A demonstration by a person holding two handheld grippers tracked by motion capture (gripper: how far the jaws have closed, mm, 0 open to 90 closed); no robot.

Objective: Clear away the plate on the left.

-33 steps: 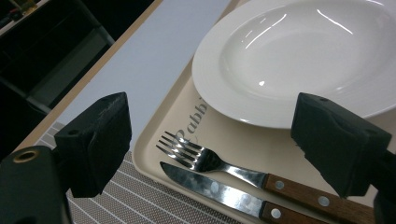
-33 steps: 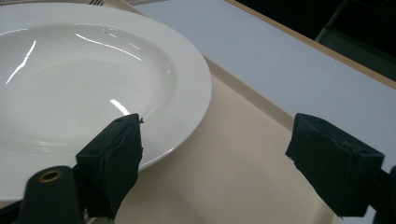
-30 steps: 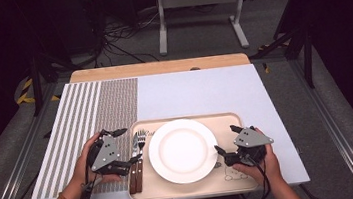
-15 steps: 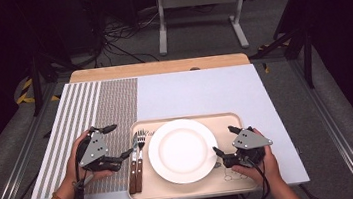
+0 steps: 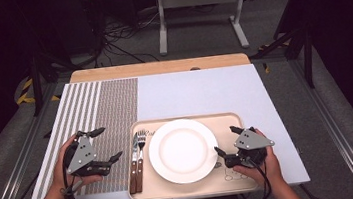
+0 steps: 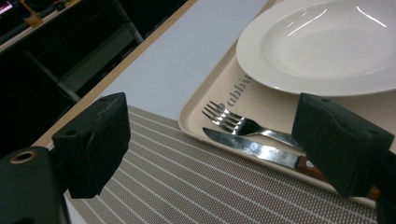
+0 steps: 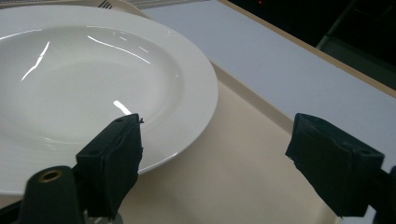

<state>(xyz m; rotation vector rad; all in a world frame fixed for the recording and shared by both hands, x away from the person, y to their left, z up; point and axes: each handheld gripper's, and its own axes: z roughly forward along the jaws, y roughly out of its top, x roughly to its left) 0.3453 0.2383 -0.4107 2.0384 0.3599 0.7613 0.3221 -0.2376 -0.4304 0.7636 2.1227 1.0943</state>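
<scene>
High view: the left gripper (image 5: 104, 144) is held wide open, empty, over the striped placemat (image 5: 115, 106); the right gripper (image 5: 225, 142), jaws apart and empty, is beside the round white plate (image 5: 183, 150).

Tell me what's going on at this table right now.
A person holds a pair of tongs in each hand over a place setting. The left tongs hang open above the striped placemat, beside the fork and knife lying on the beige tray. The right tongs are open at the right rim of the white plate, gripping nothing. All the tableware sits on the tray.
</scene>
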